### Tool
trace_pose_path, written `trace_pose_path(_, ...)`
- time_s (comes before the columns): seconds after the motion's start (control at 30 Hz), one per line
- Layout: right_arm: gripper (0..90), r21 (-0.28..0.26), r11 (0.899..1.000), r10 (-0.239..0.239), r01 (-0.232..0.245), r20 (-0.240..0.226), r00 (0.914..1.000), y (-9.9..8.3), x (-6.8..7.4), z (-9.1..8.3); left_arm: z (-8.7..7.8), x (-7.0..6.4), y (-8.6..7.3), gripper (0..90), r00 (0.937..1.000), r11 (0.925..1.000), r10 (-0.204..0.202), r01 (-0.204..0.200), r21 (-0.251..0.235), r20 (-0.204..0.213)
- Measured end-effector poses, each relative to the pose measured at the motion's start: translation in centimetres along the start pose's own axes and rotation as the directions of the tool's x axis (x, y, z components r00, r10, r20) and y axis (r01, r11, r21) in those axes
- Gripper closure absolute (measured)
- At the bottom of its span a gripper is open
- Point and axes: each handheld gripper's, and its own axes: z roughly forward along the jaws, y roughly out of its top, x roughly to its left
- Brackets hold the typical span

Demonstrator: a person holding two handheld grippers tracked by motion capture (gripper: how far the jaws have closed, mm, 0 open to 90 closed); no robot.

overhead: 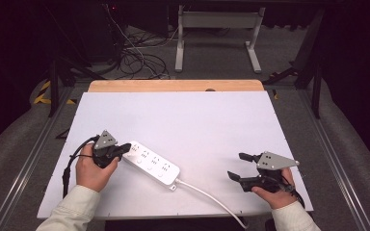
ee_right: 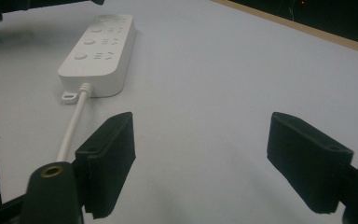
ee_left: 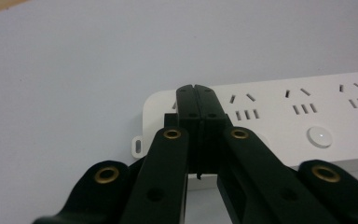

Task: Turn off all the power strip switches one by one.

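A white power strip (overhead: 152, 165) lies flat on the white table top, left of centre, its white cable (overhead: 207, 195) running off toward the front edge. My left gripper (overhead: 126, 148) is shut, and its closed tips rest over the strip's left end, near the end sockets (ee_left: 196, 98). In the left gripper view the strip (ee_left: 298, 121) shows its sockets and round buttons. My right gripper (overhead: 237, 166) hovers open at the front right, with nothing between its pads (ee_right: 109, 158). The strip (ee_right: 100, 44) lies far ahead of it.
The white board (overhead: 192, 120) covers the table, and a wooden edge (overhead: 173, 85) shows at the back. Cables (overhead: 135, 57) and a white frame (overhead: 217, 33) stand on the floor beyond.
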Motion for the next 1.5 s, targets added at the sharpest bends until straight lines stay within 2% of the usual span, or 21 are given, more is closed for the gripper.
trace_pose_path(0.03,24.4,0.002,1.0,-0.001,0.001,0.0,1.0,0.0,0.0,0.0,-0.4,-0.2,0.1,90.0,1.0,0.9998,-0.004,0.004,-0.017,0.006)
trace_pose_path(0.1,24.4,-0.001,1.0,-0.004,0.004,0.001,1.0,0.0,0.0,-0.1,-0.5,-0.3,0.2,90.0,0.9999,0.9997,-0.007,0.008,-0.022,0.01)
trace_pose_path(0.13,24.4,-0.003,1.0,-0.003,0.003,0.001,1.0,0.0,0.0,-0.1,-0.7,-0.5,0.3,90.0,0.9994,0.9994,-0.012,0.014,-0.033,0.034)
trace_pose_path(0.27,24.3,-0.002,1.0,-0.003,0.003,0.0,1.0,0.0,0.0,-0.1,-0.9,-1.0,0.4,90.0,0.9983,0.9986,-0.006,0.009,-0.052,0.057)
trace_pose_path(0.3,24.3,-0.001,1.0,-0.003,0.003,-0.001,1.0,0.0,0.0,-0.1,-0.9,-1.5,0.6,90.0,0.9967,0.9984,0.004,0.001,-0.057,0.081)
trace_pose_path(0.37,24.3,-0.001,1.0,-0.002,0.002,-0.002,1.0,0.0,0.0,0.0,-0.7,-2.0,0.7,90.0,0.9947,0.9982,0.025,-0.019,-0.057,0.099)
trace_pose_path(0.4,24.3,-0.001,1.0,0.001,-0.001,-0.001,1.0,0.0,0.0,0.0,-0.7,-2.0,0.7,90.0,0.9947,0.9982,0.025,-0.019,-0.057,0.099)
trace_pose_path(0.43,24.3,0.001,1.0,0.001,-0.001,-0.002,1.0,0.0,0.1,0.0,-0.4,-2.5,0.9,90.0,0.9921,0.9983,0.029,-0.022,-0.055,0.122)
trace_pose_path(0.5,24.3,0.002,1.0,-0.003,0.003,-0.004,1.0,0.0,0.1,0.1,-0.2,-3.0,1.0,90.0,0.9893,0.9983,0.035,-0.028,-0.051,0.142)
trace_pose_path(0.6,24.3,0.001,1.0,-0.002,0.002,-0.005,1.0,0.0,0.1,0.1,-0.2,-3.2,1.1,90.0,0.9885,0.9979,0.05,-0.044,-0.048,0.143)
trace_pose_path(0.9,24.3,0.001,1.0,-0.003,0.003,-0.006,1.0,0.1,0.2,0.1,0.8,-2.9,0.4,90.0,0.9887,0.9996,0.021,-0.023,0.015,0.148)
trace_pose_path(0.93,24.3,0.0,1.0,-0.001,0.001,-0.006,1.0,0.0,0.1,0.1,0.9,-2.9,0.4,90.0,0.9912,0.9991,0.023,-0.027,0.032,0.13)
trace_pose_path(1.03,24.3,0.002,1.0,-0.003,0.003,-0.006,1.0,0.1,0.2,0.1,1.2,-2.8,0.2,90.0,0.9925,0.998,0.027,-0.033,0.054,0.119)
trace_pose_path(1.07,24.3,0.002,1.0,-0.003,0.003,-0.007,1.0,0.1,0.2,0.1,1.2,-2.9,0.2,90.0,0.9922,0.9981,0.012,-0.02,0.059,0.124)
trace_pose_path(1.1,24.3,0.002,1.0,-0.003,0.003,-0.006,1.0,0.1,0.2,0.1,1.3,-2.9,0.2,90.0,0.9929,0.9972,0.025,-0.033,0.068,0.117)
trace_pose_path(1.4,24.3,0.0,1.0,-0.004,0.004,-0.006,1.0,0.1,0.1,0.0,1.9,-2.9,-0.1,90.0,0.9932,0.9918,0.022,-0.036,0.123,0.114)
trace_pose_path(1.5,24.3,0.002,1.0,-0.004,0.004,-0.006,1.0,0.1,0.2,0.0,2.1,-3.0,-0.1,90.0,0.9935,0.9917,0.021,-0.035,0.124,0.112)
